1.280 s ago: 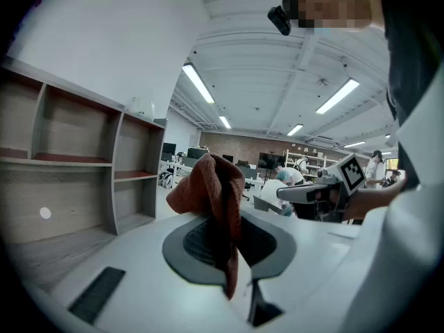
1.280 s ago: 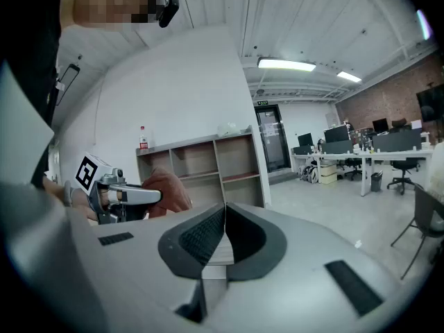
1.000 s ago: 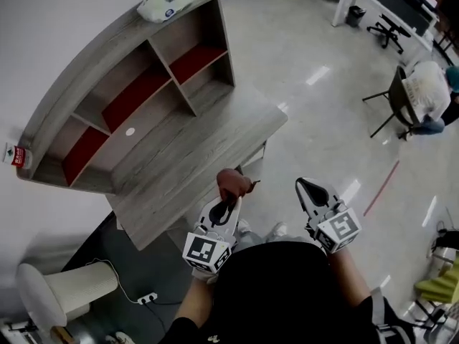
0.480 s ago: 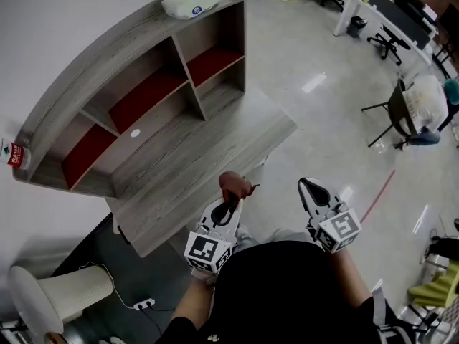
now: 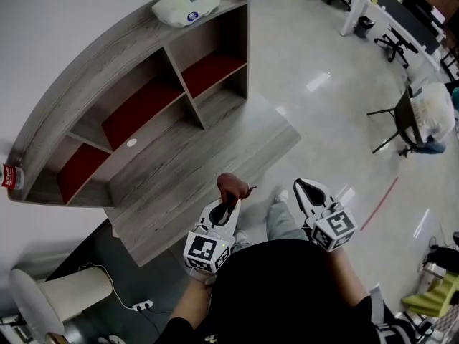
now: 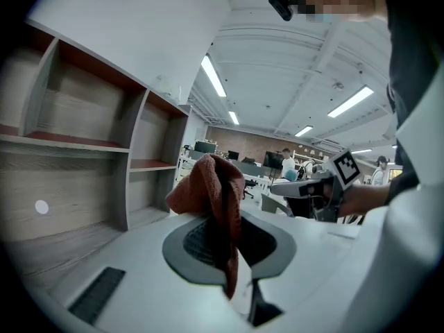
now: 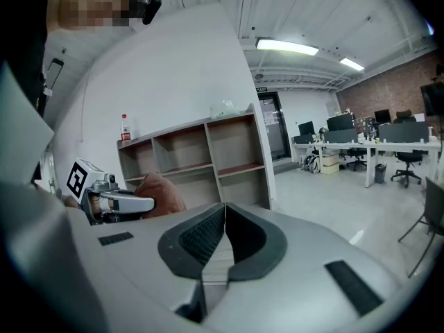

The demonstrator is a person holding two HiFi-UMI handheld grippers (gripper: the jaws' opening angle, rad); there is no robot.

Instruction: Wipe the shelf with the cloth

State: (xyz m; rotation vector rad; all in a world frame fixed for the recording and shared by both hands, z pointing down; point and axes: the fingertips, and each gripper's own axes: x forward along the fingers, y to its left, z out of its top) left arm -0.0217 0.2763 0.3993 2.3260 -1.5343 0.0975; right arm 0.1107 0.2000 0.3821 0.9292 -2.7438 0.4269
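Note:
My left gripper [image 5: 224, 210] is shut on a reddish-brown cloth [image 5: 231, 186], bunched up above the near edge of the grey wooden desk [image 5: 193, 170]. In the left gripper view the cloth [image 6: 211, 193] hangs over the closed jaws, with the shelf unit [image 6: 83, 151] to the left. The shelf unit [image 5: 143, 84] rises at the desk's back, with red-floored compartments. My right gripper [image 5: 307, 190] is shut and empty, held over the floor right of the desk. The right gripper view shows the left gripper with the cloth [image 7: 161, 193] and the shelf unit [image 7: 201, 159] behind.
A white bag [image 5: 188, 0] lies on top of the shelf unit. A small red bottle [image 5: 12, 176] stands at its left end. A white stool [image 5: 64, 296] and a power strip [image 5: 143, 304] are on the floor at left. Office chairs [image 5: 412, 117] and desks stand far right.
The head view has shifted slightly, so the desk and shelf sit a little further right and lower. Both grippers keep their places and their states.

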